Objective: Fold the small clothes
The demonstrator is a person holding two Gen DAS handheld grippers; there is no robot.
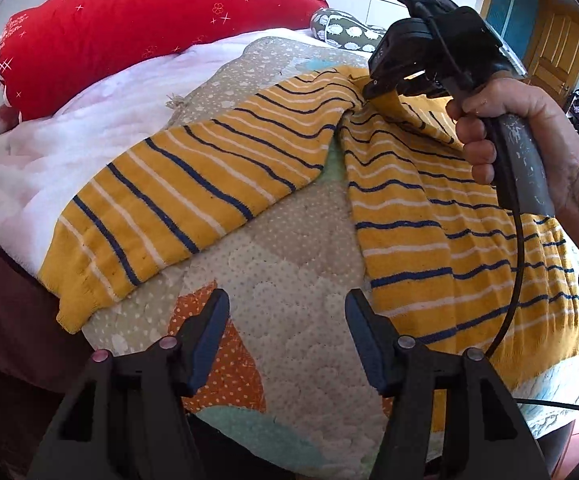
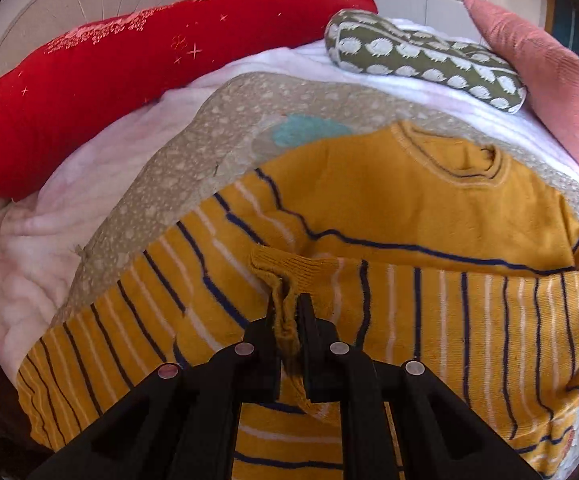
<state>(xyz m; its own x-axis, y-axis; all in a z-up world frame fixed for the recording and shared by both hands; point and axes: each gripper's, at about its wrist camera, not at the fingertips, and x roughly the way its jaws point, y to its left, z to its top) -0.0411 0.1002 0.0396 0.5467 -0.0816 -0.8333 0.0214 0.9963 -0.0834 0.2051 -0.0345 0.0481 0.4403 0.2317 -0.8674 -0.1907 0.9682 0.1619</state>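
In the left wrist view the left gripper (image 1: 285,336) hangs over the patchwork quilt (image 1: 289,248), its jaws standing apart with only bare quilt between them. Its lower body is cut off by the frame's bottom edge. Just beyond lies the yellow striped sweater (image 1: 409,216), spread on the quilt toward its right edge; one sleeve (image 1: 161,216) runs out to the left, its cuff lying near the quilt's left edge.

A hand (image 1: 529,128) holds the right gripper (image 2: 289,312), whose jaws are clamped on the ribbed cuff (image 2: 285,276) of the other sleeve, drawn across the sweater's chest. The fabric bunches between the fingers, so how much cloth is pinched is hard to make out. The sweater's round collar (image 2: 457,160) lies toward the quilt's far edge.

Past the quilt a white blanket (image 2: 101,148) shows, then a red bolster (image 2: 129,72), a green hedgehog-print pillow (image 2: 429,60) and a pink cushion (image 2: 549,80) cut off at the right.
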